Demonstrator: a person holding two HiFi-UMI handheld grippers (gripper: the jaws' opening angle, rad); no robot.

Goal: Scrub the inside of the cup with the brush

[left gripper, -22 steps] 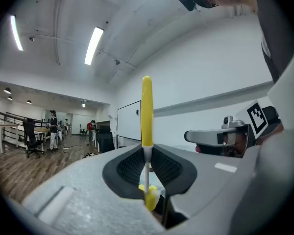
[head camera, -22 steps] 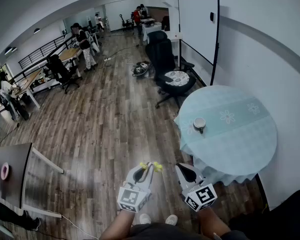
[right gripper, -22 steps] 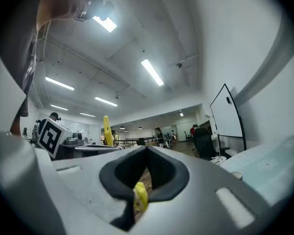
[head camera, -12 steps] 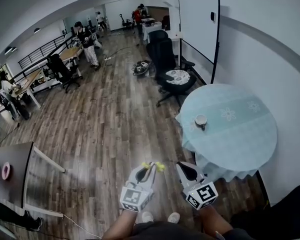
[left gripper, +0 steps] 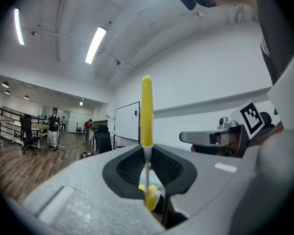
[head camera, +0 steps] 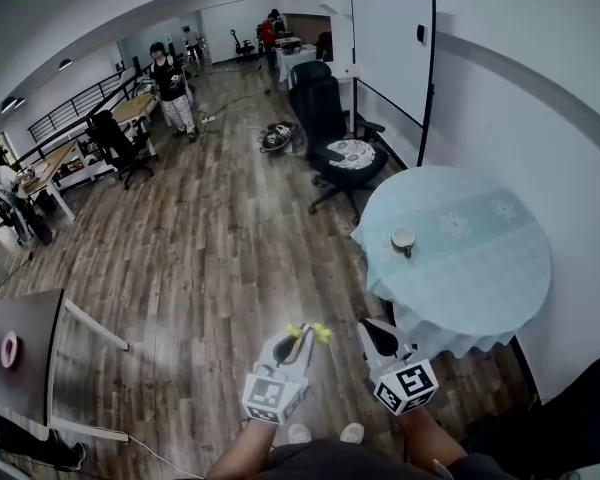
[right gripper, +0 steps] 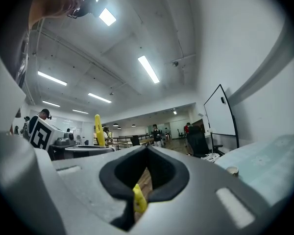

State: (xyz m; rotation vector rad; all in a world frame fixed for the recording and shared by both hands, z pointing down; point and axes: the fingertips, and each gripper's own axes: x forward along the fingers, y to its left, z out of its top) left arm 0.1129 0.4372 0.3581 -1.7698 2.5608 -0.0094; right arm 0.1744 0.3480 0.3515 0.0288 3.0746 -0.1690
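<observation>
1. Cup (head camera: 403, 238) stands on the round table (head camera: 480, 268) with the pale blue cloth, at the far right, well apart from both grippers.
2. The brush (left gripper: 146, 111) stands upright in the left gripper (head camera: 300, 340), whose jaws are clamped on the thin stem below its yellow handle.
3. The right gripper (head camera: 372, 335) sits just right of the left one, its jaw tips pressed together with nothing between them.
4. Both grippers hang near the person, over the wooden floor (head camera: 200, 258).
5. A black office chair (head camera: 340, 148) stands beyond the table, and a whiteboard (head camera: 392, 48) leans at the right wall.
</observation>
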